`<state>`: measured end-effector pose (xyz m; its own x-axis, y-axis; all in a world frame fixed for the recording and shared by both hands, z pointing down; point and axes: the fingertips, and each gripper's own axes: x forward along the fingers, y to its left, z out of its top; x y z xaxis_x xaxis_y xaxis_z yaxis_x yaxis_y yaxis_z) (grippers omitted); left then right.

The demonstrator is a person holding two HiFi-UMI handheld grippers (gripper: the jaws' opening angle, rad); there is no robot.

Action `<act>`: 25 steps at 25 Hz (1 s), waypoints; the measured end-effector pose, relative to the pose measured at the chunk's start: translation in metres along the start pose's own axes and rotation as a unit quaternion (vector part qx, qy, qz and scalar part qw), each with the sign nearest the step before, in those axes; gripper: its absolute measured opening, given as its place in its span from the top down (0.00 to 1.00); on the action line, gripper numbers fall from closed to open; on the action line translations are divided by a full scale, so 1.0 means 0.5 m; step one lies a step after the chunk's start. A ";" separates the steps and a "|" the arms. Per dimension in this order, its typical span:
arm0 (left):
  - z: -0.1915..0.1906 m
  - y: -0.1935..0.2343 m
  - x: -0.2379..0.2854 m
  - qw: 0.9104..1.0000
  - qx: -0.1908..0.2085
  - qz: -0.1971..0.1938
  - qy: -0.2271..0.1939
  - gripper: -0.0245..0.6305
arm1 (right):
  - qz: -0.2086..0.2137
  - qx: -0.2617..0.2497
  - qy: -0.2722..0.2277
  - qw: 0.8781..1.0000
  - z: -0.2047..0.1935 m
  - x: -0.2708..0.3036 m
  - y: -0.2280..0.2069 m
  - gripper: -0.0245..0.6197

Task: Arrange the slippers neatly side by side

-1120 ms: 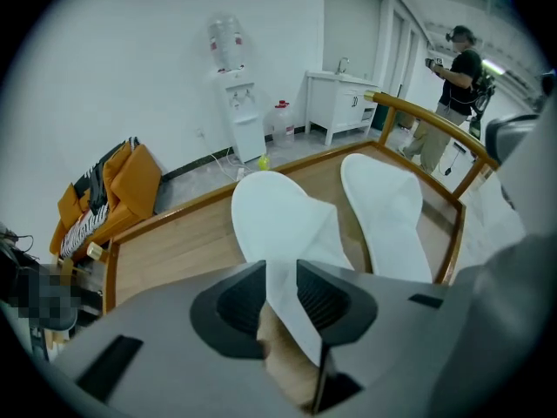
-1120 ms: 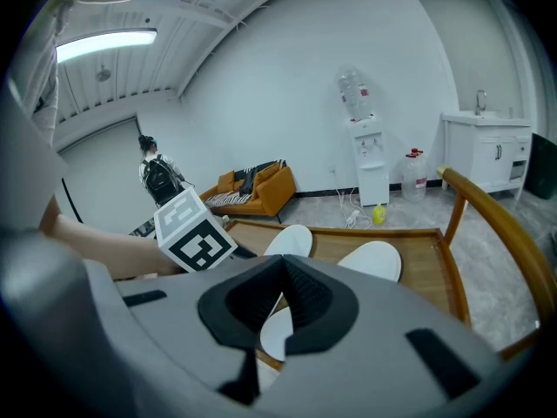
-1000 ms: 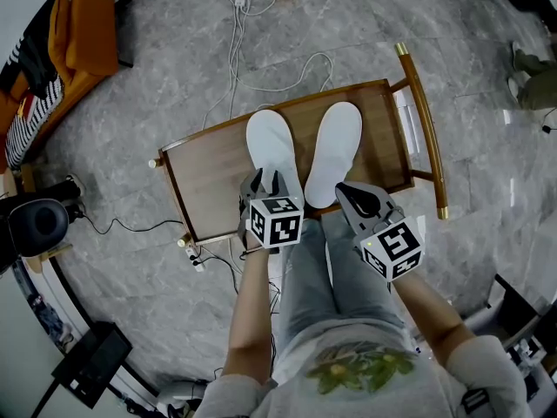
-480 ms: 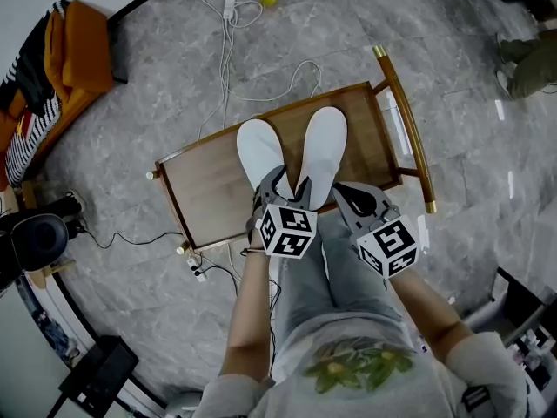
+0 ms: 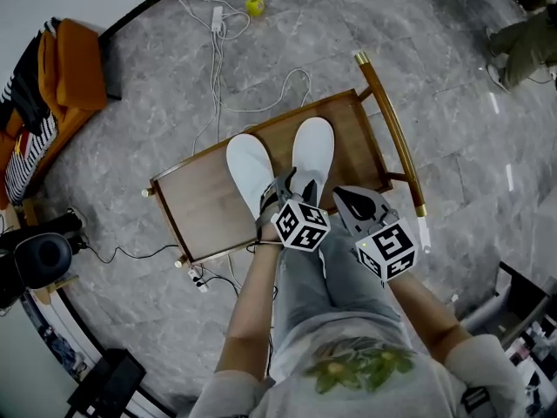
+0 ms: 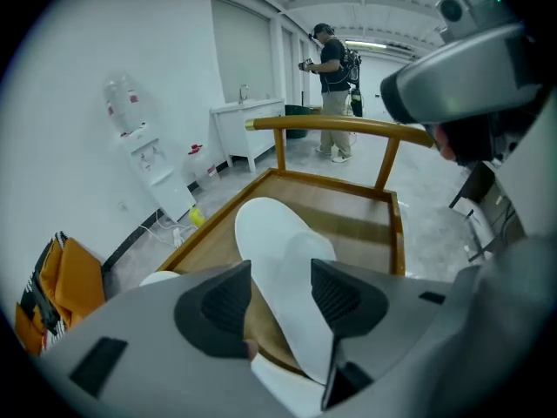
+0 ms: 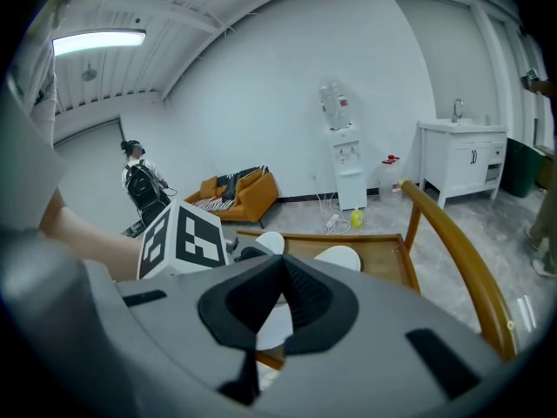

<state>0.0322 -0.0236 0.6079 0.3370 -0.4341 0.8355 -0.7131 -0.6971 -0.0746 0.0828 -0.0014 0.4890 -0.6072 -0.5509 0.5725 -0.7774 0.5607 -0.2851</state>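
Two white slippers lie side by side on the wooden chair seat (image 5: 196, 203), toes pointing away from me: the left slipper (image 5: 247, 165) and the right slipper (image 5: 312, 149). My left gripper (image 5: 285, 188) hovers at the right slipper's heel. In the left gripper view its jaws (image 6: 280, 273) stand open, the right slipper (image 6: 278, 259) showing in the gap with no pad pressing it, and the left slipper (image 6: 161, 278) peeks out at the left. My right gripper (image 5: 352, 205) hangs just off the seat's near edge, shut (image 7: 280, 268) with nothing held. Both slippers (image 7: 339, 256) show beyond it.
The chair's curved back rail (image 5: 389, 129) runs along the right side of the seat. Cables and a power strip (image 5: 216, 20) lie on the grey floor beyond, next to a yellow object (image 5: 254, 4). An orange sofa (image 5: 65, 68) stands far left. A person (image 6: 333, 59) stands in the distance.
My left gripper has moved right, from the left slipper's heel to the right slipper's heel, and its jaws have come apart. The right gripper has barely moved.
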 end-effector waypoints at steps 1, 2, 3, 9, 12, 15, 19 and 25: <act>0.000 -0.001 0.007 1.000 0.000 0.001 0.005 0.61 | -0.003 0.002 0.000 1.000 0.001 -0.003 -0.005 0.95; 0.000 0.000 0.014 1.000 0.000 0.003 0.010 0.62 | -0.006 0.003 0.000 1.000 0.001 -0.006 -0.011 0.95; 0.000 0.001 0.021 1.000 -0.002 0.005 0.014 0.63 | -0.008 0.004 0.000 1.000 0.001 -0.008 -0.017 0.95; -0.003 0.014 0.046 0.998 -0.053 0.018 0.025 0.85 | -0.015 0.011 0.005 1.000 -0.006 -0.007 -0.044 0.95; -0.004 0.016 0.046 0.995 -0.095 0.015 0.024 0.91 | -0.014 0.013 0.006 1.000 -0.006 -0.004 -0.049 0.95; -0.004 0.017 0.045 0.991 -0.130 0.011 0.024 0.91 | -0.012 0.013 0.007 1.000 -0.005 -0.002 -0.050 0.95; -0.004 0.023 0.042 0.985 -0.168 0.018 0.023 0.92 | -0.008 0.010 0.008 1.000 -0.001 0.002 -0.049 0.95; -0.018 0.038 0.030 0.974 -0.223 0.045 0.026 0.92 | -0.002 0.007 0.010 1.000 0.000 0.006 -0.041 0.95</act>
<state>0.0184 -0.0382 0.6239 0.2372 -0.4436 0.8643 -0.9380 -0.3361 0.0849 0.0972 -0.0144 0.4966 -0.6006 -0.5400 0.5896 -0.7821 0.5501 -0.2929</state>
